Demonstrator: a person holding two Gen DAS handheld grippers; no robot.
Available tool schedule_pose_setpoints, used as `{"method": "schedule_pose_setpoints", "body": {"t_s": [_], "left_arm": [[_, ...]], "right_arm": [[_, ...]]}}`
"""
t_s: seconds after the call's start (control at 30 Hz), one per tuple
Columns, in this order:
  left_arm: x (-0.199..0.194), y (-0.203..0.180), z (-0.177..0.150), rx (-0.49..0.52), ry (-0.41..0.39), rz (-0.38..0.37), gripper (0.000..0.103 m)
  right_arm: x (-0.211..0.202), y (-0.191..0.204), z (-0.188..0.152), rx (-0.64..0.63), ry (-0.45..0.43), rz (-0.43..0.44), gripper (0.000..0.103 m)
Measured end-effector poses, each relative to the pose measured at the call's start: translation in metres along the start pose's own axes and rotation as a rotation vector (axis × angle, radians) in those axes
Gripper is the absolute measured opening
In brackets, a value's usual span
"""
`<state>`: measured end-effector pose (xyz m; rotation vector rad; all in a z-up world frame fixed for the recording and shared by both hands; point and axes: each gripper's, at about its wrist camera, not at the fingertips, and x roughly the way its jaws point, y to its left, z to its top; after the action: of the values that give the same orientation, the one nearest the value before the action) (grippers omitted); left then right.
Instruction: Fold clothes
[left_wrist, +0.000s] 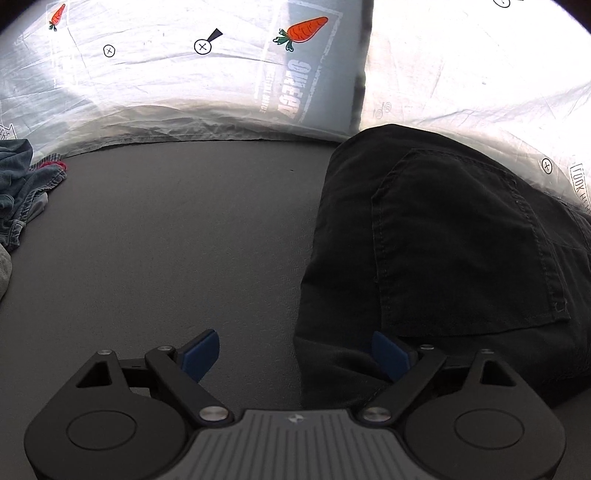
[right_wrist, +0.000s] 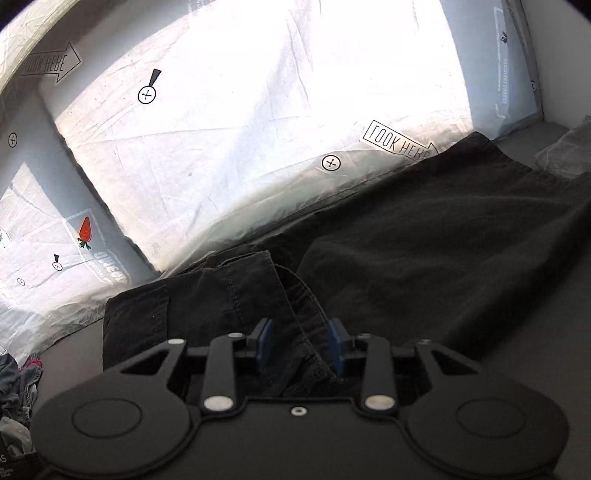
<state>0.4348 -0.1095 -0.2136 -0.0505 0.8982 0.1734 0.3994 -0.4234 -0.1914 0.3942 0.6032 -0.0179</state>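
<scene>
Black trousers (left_wrist: 443, 236) lie on the dark grey surface (left_wrist: 184, 240), back pocket up, at the right of the left wrist view. My left gripper (left_wrist: 295, 354) is open at their near left corner, its right blue pad over the cloth and its left pad over bare surface. In the right wrist view the trousers (right_wrist: 424, 240) spread from the centre to the far right. My right gripper (right_wrist: 301, 343) is open, jaws partly apart, with the waistband hem (right_wrist: 310, 332) lying between the blue pads.
A white printed sheet (left_wrist: 184, 74) with carrot and "LOOK HERE" marks rises behind the surface. A pile of denim and other clothes (left_wrist: 22, 192) lies at the left, also at the lower left of the right wrist view (right_wrist: 18, 387). A grey cloth (right_wrist: 569, 151) lies far right.
</scene>
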Motion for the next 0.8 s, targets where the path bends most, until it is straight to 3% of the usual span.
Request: {"method": "schedule_pose_setpoints", "body": {"t_s": [0.1,0.23,0.4,0.6,0.67,0.8], "left_arm": [[0.003,-0.001,-0.002,-0.035,0.010,0.011,0.093],[0.004,0.002,0.000,-0.055,0.034,0.000,0.094],[-0.011,-0.003,0.001,0.008,0.015,0.008,0.094],[-0.041,-0.012,-0.001,0.025,-0.033,-0.035,0.094],[-0.050,-0.018,-0.004,0.034,-0.040,-0.054,0.094],[-0.066,-0.036,-0.016,0.053,-0.043,-0.083,0.094]], "right_arm": [[0.014,0.023,-0.009,-0.189,0.046,0.131,0.032],[0.055,0.025,-0.033,-0.253,0.173,0.081,0.028],[0.042,0.016,-0.024,-0.222,0.214,0.090,0.028],[-0.014,-0.027,-0.023,-0.064,0.178,0.079,0.052],[-0.033,-0.042,-0.026,-0.017,0.165,0.072,0.066],[-0.063,-0.063,-0.034,-0.001,0.147,0.002,0.079]]}}
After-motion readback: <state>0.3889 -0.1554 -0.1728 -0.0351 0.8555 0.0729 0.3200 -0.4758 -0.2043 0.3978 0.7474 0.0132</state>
